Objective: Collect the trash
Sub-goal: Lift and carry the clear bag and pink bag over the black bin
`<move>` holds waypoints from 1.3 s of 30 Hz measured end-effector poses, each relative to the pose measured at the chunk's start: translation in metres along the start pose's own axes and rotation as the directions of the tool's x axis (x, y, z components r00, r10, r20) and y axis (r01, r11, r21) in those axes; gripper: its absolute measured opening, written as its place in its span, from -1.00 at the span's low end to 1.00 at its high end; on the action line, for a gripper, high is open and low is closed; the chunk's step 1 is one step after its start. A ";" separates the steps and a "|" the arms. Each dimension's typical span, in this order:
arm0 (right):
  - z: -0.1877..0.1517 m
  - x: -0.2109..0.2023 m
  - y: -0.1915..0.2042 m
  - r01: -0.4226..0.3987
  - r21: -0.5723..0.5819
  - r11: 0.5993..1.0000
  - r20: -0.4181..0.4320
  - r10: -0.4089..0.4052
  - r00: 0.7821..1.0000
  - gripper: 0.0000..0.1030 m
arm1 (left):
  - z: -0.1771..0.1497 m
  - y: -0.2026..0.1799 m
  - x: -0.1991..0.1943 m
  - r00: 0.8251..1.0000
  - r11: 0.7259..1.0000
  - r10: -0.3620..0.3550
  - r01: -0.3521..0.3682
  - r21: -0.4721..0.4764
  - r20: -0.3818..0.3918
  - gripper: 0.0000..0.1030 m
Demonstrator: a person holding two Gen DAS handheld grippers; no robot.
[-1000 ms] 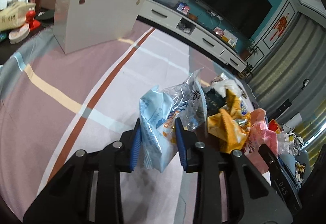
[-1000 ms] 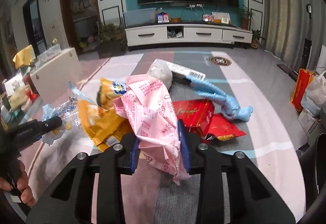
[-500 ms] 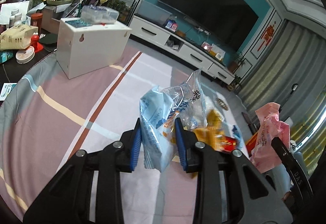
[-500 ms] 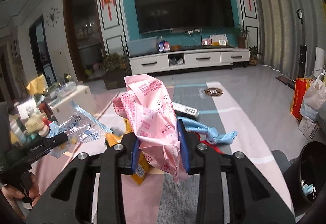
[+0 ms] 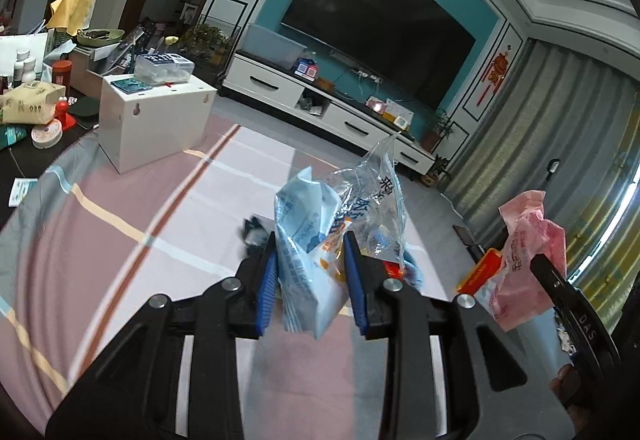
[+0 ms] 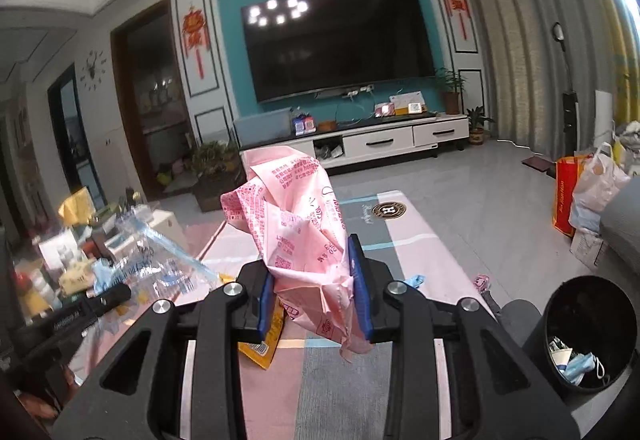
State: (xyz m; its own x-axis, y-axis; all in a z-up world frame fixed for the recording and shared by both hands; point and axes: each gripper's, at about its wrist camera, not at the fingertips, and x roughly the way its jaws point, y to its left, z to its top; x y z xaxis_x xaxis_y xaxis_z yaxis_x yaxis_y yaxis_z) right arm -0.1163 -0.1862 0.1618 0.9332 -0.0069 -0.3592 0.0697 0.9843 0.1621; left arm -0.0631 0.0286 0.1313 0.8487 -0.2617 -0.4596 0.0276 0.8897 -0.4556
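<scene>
We log the left gripper (image 5: pixel 311 280) with its blue pads clenched on a crumpled clear-and-blue plastic bag (image 5: pixel 320 240); the bag stands up between the pads and its upper part fans out above them, held above the striped pink cloth (image 5: pixel 120 240); a white box (image 5: pixel 156 120) sits at the far left of that cloth, well apart from the bag.

We log the right gripper (image 6: pixel 314 286) with pads clamped on a crumpled pink wrapper (image 6: pixel 296 224); the wrapper rises above the pads and a tail of it hangs below them; in the left wrist view the same wrapper shows at the right edge, off the surface.

Below the right gripper we note a yellow packet (image 6: pixel 262 344) lying on the cloth, partly hidden by the left finger; a small blue scrap (image 6: pixel 414 281) lies on the cloth just beyond the right finger.

A black trash bin (image 6: pixel 560 324) stands at lower right in the right wrist view, open-topped, with a blue face mask and other scraps inside; it is to the right of the pink wrapper and lower than it; the wrapper is not over the bin's mouth.
</scene>
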 end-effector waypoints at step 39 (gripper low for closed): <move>0.004 -0.057 -0.065 0.030 0.127 0.991 0.101 -0.043 0.994 -0.35 | -0.055 -0.145 -0.013 0.992 0.967 -0.114 0.124 0.225 -0.054 -0.37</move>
State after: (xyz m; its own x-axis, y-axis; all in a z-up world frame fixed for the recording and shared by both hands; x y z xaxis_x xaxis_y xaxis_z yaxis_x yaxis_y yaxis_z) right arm -0.1720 -0.2504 0.1757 0.9602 -0.0676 -0.2708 0.1424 0.9531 0.2670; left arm -0.1073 -0.1173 0.1614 0.8100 -0.3816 -0.4454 0.2502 0.9117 -0.3260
